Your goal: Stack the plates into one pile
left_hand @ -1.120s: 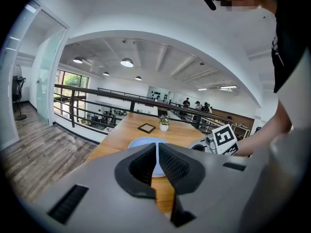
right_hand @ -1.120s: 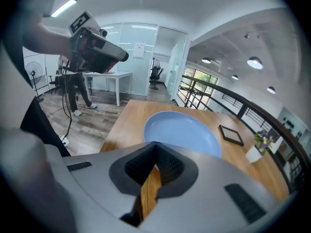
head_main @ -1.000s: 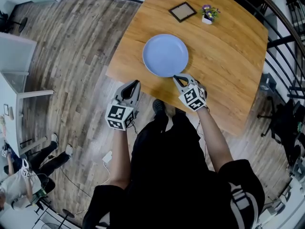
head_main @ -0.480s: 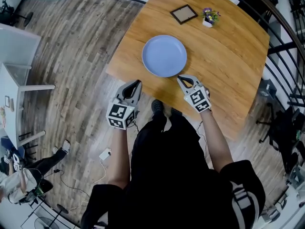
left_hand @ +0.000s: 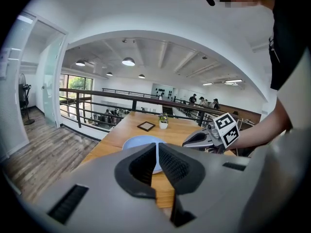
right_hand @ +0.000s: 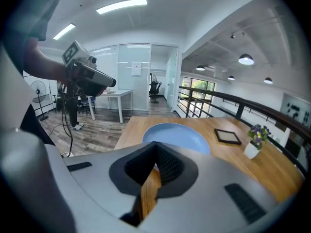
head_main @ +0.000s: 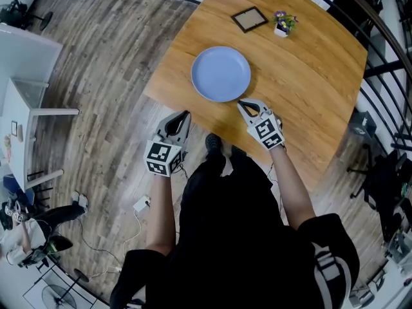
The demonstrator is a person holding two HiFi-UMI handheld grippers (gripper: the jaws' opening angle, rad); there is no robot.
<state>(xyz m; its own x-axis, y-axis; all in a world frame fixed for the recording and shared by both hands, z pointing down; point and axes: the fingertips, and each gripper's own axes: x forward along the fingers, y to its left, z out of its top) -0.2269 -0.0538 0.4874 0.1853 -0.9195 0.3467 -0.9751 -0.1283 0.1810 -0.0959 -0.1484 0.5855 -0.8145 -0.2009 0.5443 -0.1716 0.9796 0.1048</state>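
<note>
A round blue plate (head_main: 221, 74) lies on the wooden table (head_main: 309, 89) near its front edge. It also shows in the left gripper view (left_hand: 134, 142) and the right gripper view (right_hand: 177, 132). My right gripper (head_main: 241, 103) hovers just off the plate's near right rim, jaws shut with nothing in them (right_hand: 156, 144). My left gripper (head_main: 185, 115) hangs outside the table's front edge, left of the plate, jaws shut and empty (left_hand: 157, 147). Each gripper is visible from the other's camera: the right gripper (left_hand: 187, 143) and the left gripper (right_hand: 112, 83).
A dark picture frame (head_main: 248, 18) and a small flower pot (head_main: 282, 20) stand at the table's far side. A black railing (head_main: 386, 56) runs along the right. A white desk (head_main: 29, 102) stands on the wood floor at left, with a person and cables below it.
Both grippers have shifted slightly, the right one lifting a little beside the plate's rim. Their jaws stay shut and the plate has not moved.
</note>
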